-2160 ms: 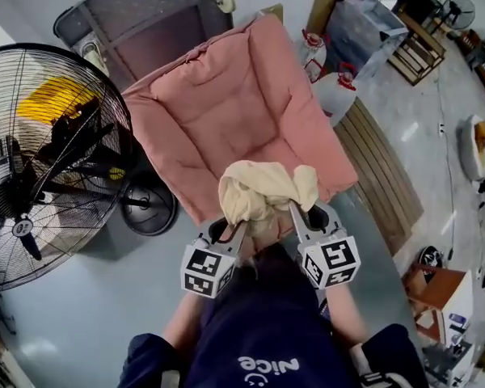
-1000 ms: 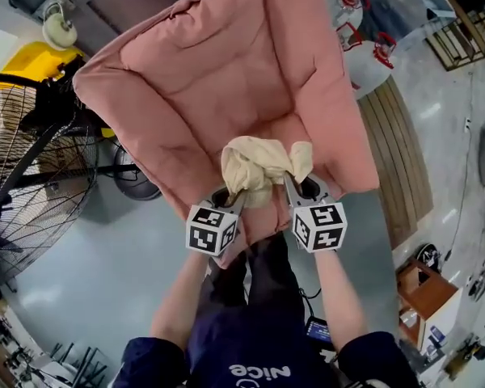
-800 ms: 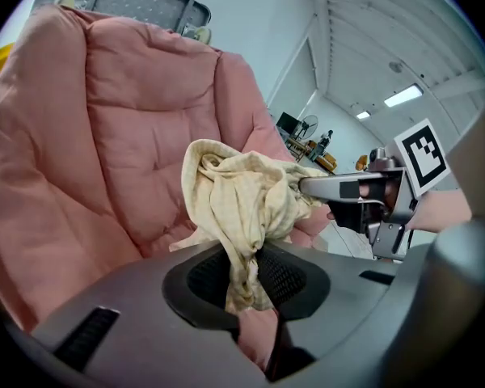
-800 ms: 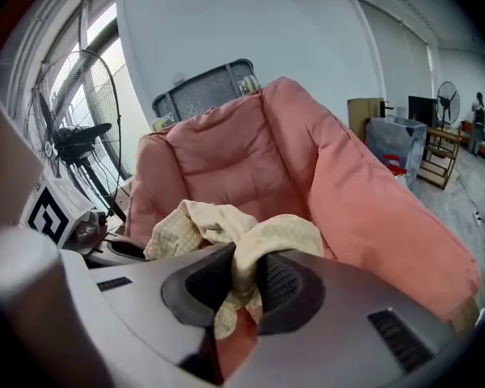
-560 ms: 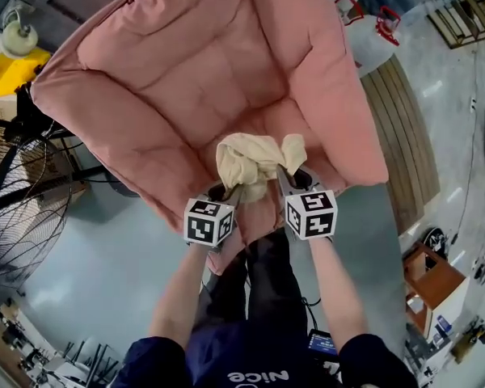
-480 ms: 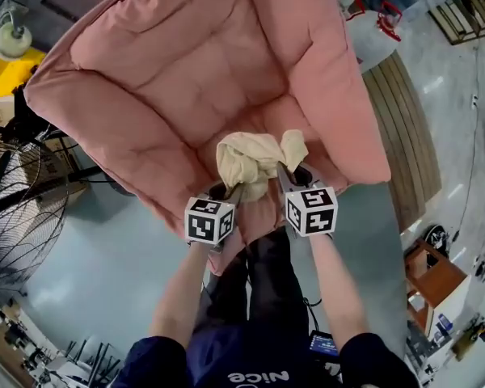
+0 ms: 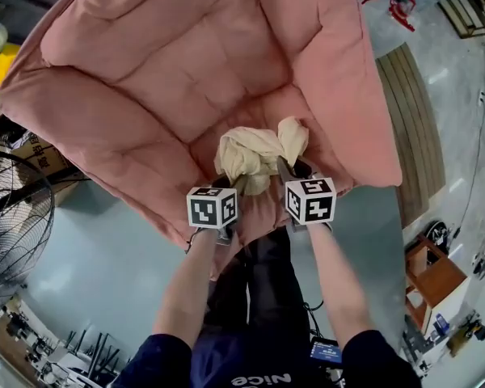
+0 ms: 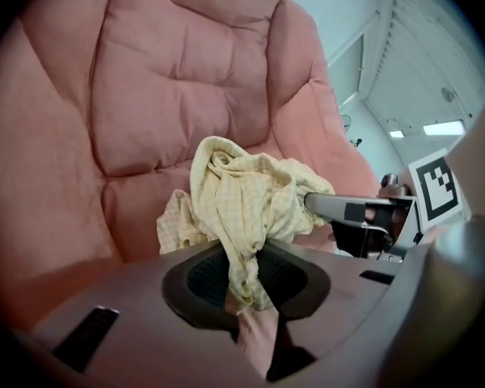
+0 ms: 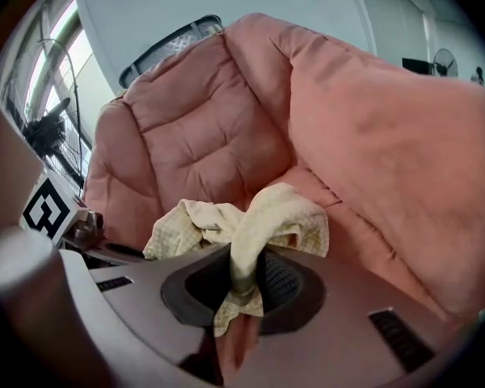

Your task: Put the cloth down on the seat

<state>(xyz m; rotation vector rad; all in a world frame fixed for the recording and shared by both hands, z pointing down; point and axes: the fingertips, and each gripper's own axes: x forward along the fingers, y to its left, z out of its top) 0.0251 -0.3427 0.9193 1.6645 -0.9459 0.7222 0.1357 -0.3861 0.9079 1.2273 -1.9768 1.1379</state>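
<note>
A crumpled pale-yellow checked cloth [image 7: 255,157] hangs bunched between my two grippers, just above the front part of the pink padded seat [image 7: 226,95]. My left gripper [image 7: 233,186] is shut on the cloth's left end, which shows pinched in its jaws as the cloth [image 8: 241,208]. My right gripper [image 7: 284,168] is shut on the right end; that pinched end of the cloth [image 9: 263,225] rises out of its jaws. The seat [image 8: 145,95] fills the background in both gripper views, and the seat [image 9: 250,111] lies close ahead.
A large floor fan [image 7: 12,217] stands at the left of the chair. A wooden slatted pallet [image 7: 412,128] lies on the grey floor at the right, beside a small wooden stool [image 7: 432,273]. The person's arms and legs [image 7: 250,297] are below the grippers.
Both grippers have moved forward over the seat with the cloth held between them. The chair now fills more of the head view, and the fan has slid off to the left.
</note>
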